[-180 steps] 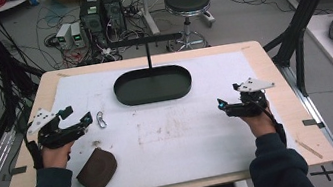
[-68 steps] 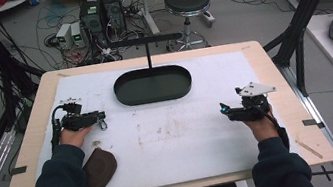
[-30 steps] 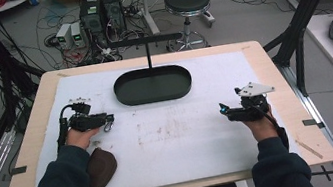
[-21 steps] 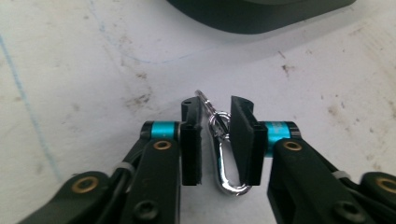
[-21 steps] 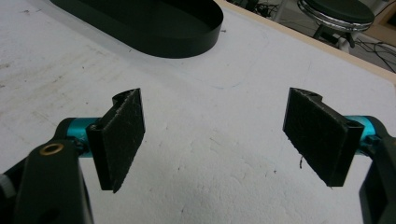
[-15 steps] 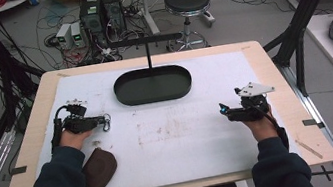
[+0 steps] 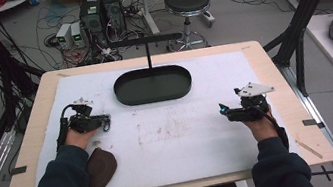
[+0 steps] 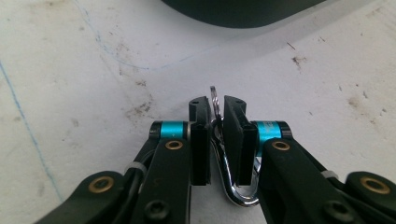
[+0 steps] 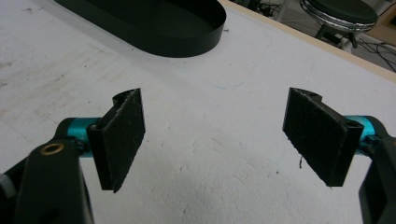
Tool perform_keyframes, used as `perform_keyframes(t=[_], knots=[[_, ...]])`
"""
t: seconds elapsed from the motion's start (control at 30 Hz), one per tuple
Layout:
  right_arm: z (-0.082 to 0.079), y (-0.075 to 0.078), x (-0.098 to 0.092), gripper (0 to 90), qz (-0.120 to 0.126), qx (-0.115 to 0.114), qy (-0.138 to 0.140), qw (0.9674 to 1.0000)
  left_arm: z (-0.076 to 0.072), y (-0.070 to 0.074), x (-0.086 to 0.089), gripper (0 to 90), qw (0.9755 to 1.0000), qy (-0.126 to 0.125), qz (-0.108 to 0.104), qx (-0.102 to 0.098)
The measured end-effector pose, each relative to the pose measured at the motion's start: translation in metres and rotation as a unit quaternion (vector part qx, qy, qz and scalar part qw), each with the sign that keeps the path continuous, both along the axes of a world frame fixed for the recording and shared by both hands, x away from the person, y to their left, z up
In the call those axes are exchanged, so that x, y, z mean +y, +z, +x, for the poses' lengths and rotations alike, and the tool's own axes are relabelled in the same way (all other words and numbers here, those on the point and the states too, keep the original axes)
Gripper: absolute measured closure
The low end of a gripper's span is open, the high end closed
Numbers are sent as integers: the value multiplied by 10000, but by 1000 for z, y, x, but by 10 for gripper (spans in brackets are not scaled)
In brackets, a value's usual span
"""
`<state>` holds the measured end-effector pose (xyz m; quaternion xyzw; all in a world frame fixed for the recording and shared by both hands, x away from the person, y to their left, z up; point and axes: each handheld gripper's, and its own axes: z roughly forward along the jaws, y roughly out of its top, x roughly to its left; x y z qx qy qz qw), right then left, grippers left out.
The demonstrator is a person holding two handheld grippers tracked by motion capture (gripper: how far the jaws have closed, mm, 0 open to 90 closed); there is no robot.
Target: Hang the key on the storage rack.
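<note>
A silver carabiner with a small ring at its tip sits between the pads of my left gripper, which is shut on it just above the white mat. In the high view the left gripper is at the mat's left side and the carabiner hangs at its tip. My right gripper stands wide open with nothing between its pads; the high view has it at the mat's right side, pointing left.
A black oval tray with an upright T-shaped stand sits at the back middle of the mat; its wall lies ahead of the right gripper. A brown leather pouch lies near the front left edge.
The left gripper reached forward to the carabiner on the mat, shut on it, and over the last second drew slightly left and back. The right gripper has stayed still and open.
</note>
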<state>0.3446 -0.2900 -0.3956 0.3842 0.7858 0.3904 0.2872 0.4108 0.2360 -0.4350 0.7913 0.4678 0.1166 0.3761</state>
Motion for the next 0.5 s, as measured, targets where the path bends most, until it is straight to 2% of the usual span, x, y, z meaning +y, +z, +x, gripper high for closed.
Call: perform_keyframes(t=[0.07, 0.23, 0.5], knots=[[0, 0, 0, 213, -7, 1, 0, 10000, -1, 1, 1, 867, 10000, -21, 0, -13], [0, 0, 0, 213, -43, -9, 17, 10000, -2, 2, 2, 875, 10000, -67, 27, -48], [0, 0, 1, 213, -54, -14, 30, 10000, -3, 1, -2, 874, 9995, -146, 251, -151]])
